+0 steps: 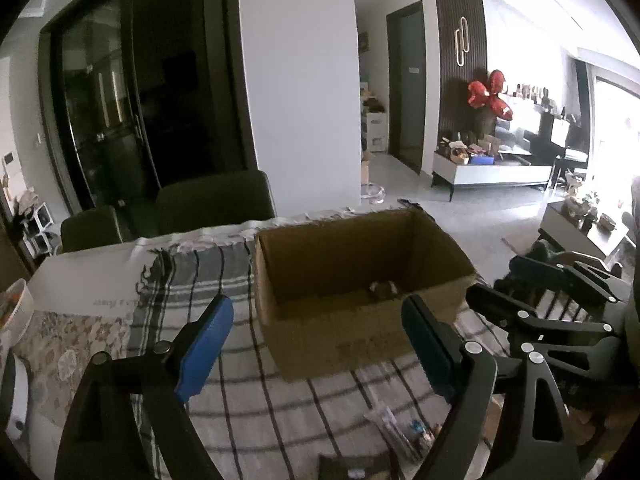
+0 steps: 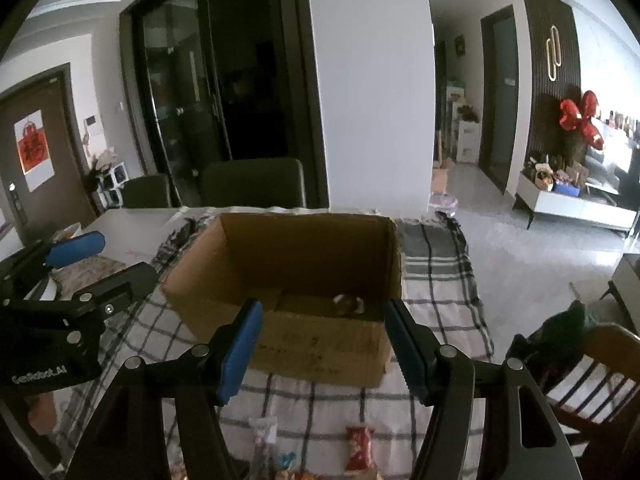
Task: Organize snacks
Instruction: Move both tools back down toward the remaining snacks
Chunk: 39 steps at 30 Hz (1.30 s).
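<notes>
An open cardboard box [image 1: 360, 332] [image 2: 328, 352] stands on a plaid tablecloth. One small snack [image 1: 383, 289] [image 2: 349, 305] lies inside it near the front wall. My left gripper [image 1: 318, 344] is open and empty, held above the cloth just short of the box. My right gripper [image 2: 322, 344] is open and empty, also in front of the box. Loose snack packets lie on the cloth below the grippers: a clear one [image 1: 394, 428] [image 2: 264, 434] and a red one [image 2: 358, 448]. The right gripper's body shows at the right of the left wrist view [image 1: 560, 320].
Two dark chairs [image 2: 252, 182] stand behind the table. A wooden chair [image 2: 588, 376] stands at the table's right side. A floral cloth [image 1: 68, 344] and a white object [image 1: 16, 400] lie at the left. The left gripper's body fills the left of the right wrist view [image 2: 60, 320].
</notes>
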{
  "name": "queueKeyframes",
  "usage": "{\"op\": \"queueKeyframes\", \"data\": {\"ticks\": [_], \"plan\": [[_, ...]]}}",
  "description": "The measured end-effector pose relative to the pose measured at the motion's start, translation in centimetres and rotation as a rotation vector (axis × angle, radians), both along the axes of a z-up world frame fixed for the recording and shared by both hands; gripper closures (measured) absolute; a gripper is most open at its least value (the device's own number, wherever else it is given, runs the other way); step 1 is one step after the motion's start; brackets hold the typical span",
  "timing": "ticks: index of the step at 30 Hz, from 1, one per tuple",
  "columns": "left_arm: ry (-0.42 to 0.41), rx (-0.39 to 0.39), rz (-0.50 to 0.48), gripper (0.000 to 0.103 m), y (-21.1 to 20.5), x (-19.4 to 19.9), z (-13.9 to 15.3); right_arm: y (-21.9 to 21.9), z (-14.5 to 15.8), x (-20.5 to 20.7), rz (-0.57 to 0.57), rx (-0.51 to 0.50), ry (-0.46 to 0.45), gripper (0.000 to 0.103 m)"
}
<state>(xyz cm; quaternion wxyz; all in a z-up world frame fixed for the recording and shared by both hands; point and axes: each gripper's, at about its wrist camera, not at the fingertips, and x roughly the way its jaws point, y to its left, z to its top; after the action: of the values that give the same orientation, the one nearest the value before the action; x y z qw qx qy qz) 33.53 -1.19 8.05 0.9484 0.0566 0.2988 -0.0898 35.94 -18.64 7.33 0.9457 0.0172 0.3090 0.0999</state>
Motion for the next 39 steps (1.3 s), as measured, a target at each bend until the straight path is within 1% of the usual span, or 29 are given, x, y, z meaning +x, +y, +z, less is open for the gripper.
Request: {"op": "queueKeyframes", "data": {"ticks": [6,12,16,19,22,24,27,34,37,39], "plan": [[-0.031,0.012,-0.010,0.017,0.3,-4.3,-0.3,0.5,0.3,-4.0,0.014,0.021,-0.041,0.039],[-0.062,0.019,0.012,0.017,0.6,-8.0,-1.1,1.0,-0.1,-7.3,0.011,0.017,-0.069,0.039],[-0.073,0.023,0.019,0.017,0.8,-10.5,-2.2,1.3,-0.6,-9.4,0.018,0.011,-0.076,0.039],[-0.075,0.015,0.029,0.017,1.2,-12.2,-3.3,1.4,-1.3,-11.2,0.020,-0.014,-0.094,0.039],[-0.076,0.025,0.041,0.017,1.1,-13.9,-4.4,1.4,-2.1,-12.8,0.022,-0.027,-0.103,0.039],[-0.075,0.020,0.047,0.017,1.1,-14.9,-5.0,1.4,-2.6,-13.6,0.021,-0.033,-0.102,0.039],[-0.051,0.010,0.056,0.017,1.3,-16.2,-6.4,1.3,-3.4,-14.7,0.016,-0.024,-0.093,0.039],[-0.024,0.006,0.089,0.017,1.6,-17.8,-8.9,1.2,-6.0,-15.9,0.015,-0.001,-0.041,0.039],[-0.005,0.001,0.097,0.020,1.7,-17.8,-10.1,1.2,-7.3,-15.7,0.022,0.010,-0.011,0.039],[0.010,0.004,0.101,0.024,1.7,-17.6,-10.9,1.2,-8.2,-15.5,0.019,0.014,0.009,0.039]]}}
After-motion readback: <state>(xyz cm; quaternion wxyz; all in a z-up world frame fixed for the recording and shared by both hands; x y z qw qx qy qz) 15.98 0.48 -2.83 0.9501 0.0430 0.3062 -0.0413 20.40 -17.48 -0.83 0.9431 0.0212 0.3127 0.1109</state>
